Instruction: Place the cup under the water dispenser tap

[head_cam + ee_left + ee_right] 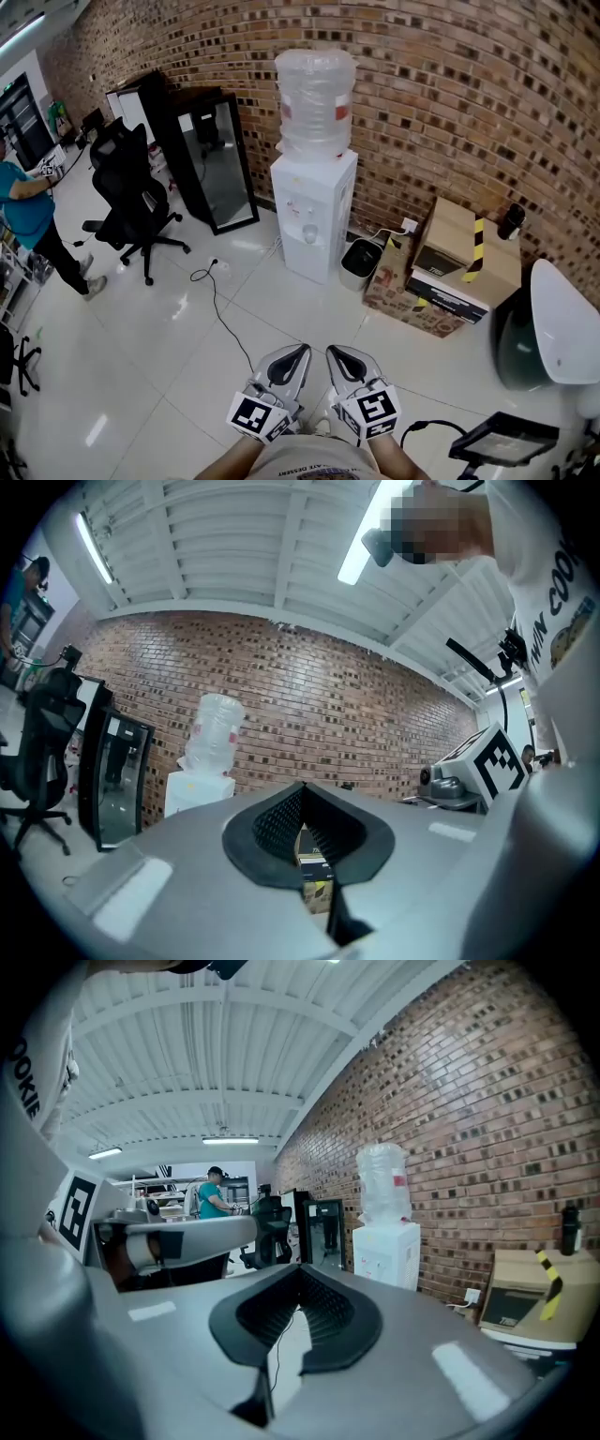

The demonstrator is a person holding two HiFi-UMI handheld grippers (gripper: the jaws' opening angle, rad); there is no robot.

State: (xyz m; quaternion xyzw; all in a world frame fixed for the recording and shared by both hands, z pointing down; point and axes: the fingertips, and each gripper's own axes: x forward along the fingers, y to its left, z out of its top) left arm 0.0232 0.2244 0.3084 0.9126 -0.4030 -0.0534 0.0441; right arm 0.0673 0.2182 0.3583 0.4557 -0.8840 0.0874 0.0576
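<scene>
The white water dispenser stands against the brick wall with a clear bottle on top. Its taps face me across a stretch of white floor. No cup shows in any view. My left gripper and right gripper are side by side at the bottom of the head view, pointing toward the dispenser, both shut and with nothing between the jaws. In the left gripper view the gripper has the dispenser far off to its left. In the right gripper view the gripper has the dispenser ahead on its right.
A small grey bin and stacked cardboard boxes sit right of the dispenser. A black glass-door cabinet and an office chair stand to its left. A cable trails across the floor. A person stands far left.
</scene>
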